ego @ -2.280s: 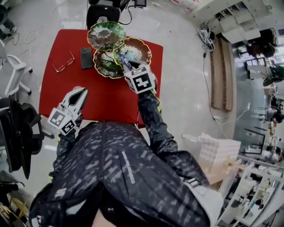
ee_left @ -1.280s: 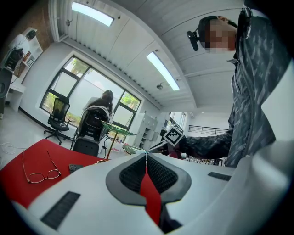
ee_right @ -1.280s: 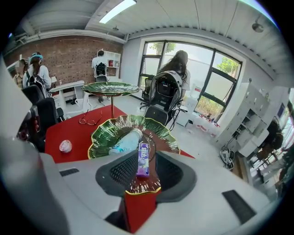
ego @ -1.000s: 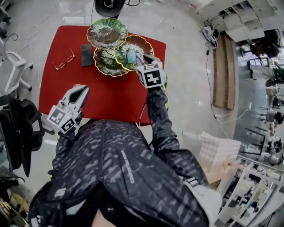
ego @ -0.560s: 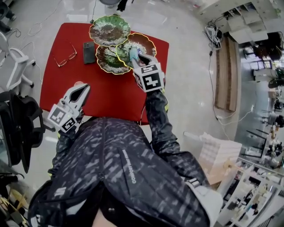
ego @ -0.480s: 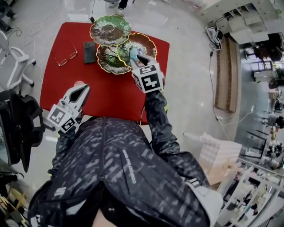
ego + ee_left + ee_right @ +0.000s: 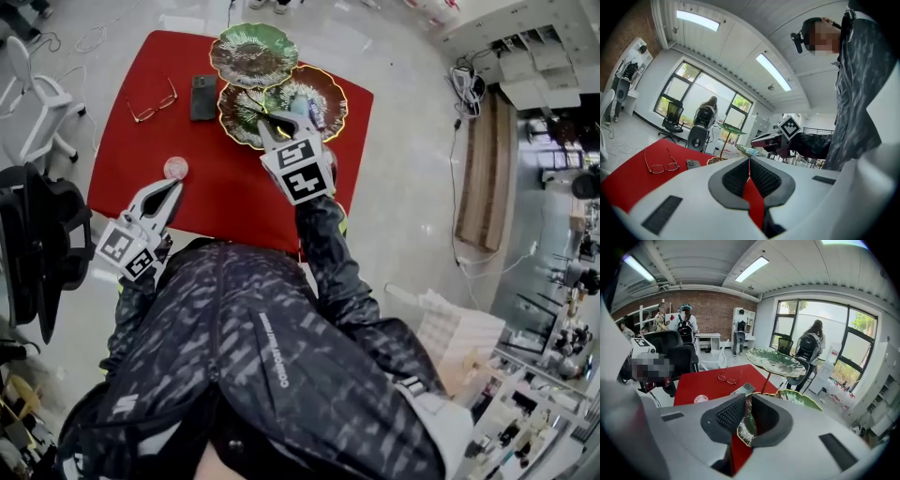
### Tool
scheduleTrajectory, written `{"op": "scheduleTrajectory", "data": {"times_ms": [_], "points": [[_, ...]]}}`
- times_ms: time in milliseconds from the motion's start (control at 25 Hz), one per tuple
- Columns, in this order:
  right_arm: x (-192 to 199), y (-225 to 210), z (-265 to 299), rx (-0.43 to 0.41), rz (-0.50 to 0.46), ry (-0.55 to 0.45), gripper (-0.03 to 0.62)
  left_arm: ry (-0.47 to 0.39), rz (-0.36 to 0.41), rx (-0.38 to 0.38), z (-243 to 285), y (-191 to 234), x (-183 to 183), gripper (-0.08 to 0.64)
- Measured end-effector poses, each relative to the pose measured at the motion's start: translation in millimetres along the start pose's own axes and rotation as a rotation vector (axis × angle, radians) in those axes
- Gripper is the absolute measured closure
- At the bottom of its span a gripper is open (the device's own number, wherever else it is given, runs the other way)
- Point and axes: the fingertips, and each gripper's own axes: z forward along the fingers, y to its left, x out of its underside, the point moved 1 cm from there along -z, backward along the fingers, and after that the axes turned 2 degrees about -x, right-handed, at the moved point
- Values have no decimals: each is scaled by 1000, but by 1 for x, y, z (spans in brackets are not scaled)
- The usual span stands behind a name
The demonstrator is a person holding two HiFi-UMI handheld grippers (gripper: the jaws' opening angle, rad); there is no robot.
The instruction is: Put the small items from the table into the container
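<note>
Head view: the right gripper (image 7: 270, 120) hangs over the lower left dish (image 7: 236, 101) of a tiered stand at the far side of the red table (image 7: 225, 202). Its jaws are closing with nothing between them. A pale blue item (image 7: 301, 103) lies in the lower right dish (image 7: 330, 94). The glasses (image 7: 155, 99), the phone (image 7: 203, 97) and a round disc (image 7: 175, 168) lie on the table, outside the dishes. The left gripper (image 7: 172, 187) hovers just beside the disc.

Left gripper view: the left gripper's jaws stand together and empty, pointing level across the table. The disc looks like its likely pick. For that the jaws would have to part, tip downward and close squarely on the rim; flat and low, the disc would probably skid on the smooth red top if nudged from one side.

Right gripper view: only a narrow slit shows between the ribbed black pads (image 7: 729, 416), and through it a glossy green dish with a gold rim. The top dish (image 7: 776, 363) is leaf-shaped, veined and scalloped, carried on a slim brass-coloured stem (image 7: 766, 380). The glasses have thin wire frames and the phone is a dark flat slab, so both look best gripped across their narrow sides
</note>
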Motion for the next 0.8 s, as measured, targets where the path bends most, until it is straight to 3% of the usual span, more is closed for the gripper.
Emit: {"op": "scheduleTrajectory", "data": {"times_ms": [440,800], "points": [[-10,70,37,-207,-124,3,545,-22,-41,-93,-28,12,15,548],[13,133,86,-402,-217,106,543,-30,-94,-179,-55,22,37,548]]}}
